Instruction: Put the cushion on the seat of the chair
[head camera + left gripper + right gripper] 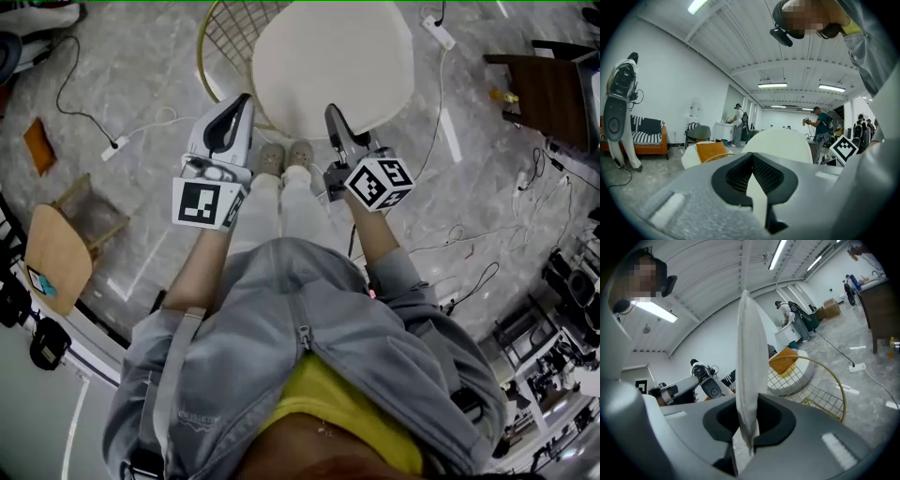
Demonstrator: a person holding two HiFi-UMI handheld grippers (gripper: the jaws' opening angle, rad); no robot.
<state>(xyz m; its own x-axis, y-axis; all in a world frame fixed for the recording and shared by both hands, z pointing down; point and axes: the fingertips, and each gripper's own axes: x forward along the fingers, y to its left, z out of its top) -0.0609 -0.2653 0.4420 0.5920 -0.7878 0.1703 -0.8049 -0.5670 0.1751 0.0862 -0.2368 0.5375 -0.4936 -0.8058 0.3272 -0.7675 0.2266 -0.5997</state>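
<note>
Left tongs (pixel 246 101) (pixel 753 180): closed on the near edge of the cream cushion (pixel 333 58); in the left gripper view I see a pale strip of its fabric pinched between the dark pads. Right tongs (pixel 332 112) (pixel 744 425): likewise clamped on the same edge, with the cushion (pixel 748 362) standing edge-on between the jaws and rising toward 12 o'clock in the right gripper view. In the head view the two grips sit side by side on the cushion's 6 o'clock edge, the left at about 7 o'clock and the right at about 5 o'clock.

The cushion extends away from both tongs toward 12 o'clock, over the gold wire chair (pixel 223 39), whose mesh shows at the cushion's 10 o'clock. I cannot tell whether it rests on the seat. The person's shoes (pixel 286 155) stand between the grippers, just below the cushion's near edge. All around lies grey marble floor (pixel 141 202), with a white power strip (pixel 114 147) at 9 o'clock of the left gripper.
</note>
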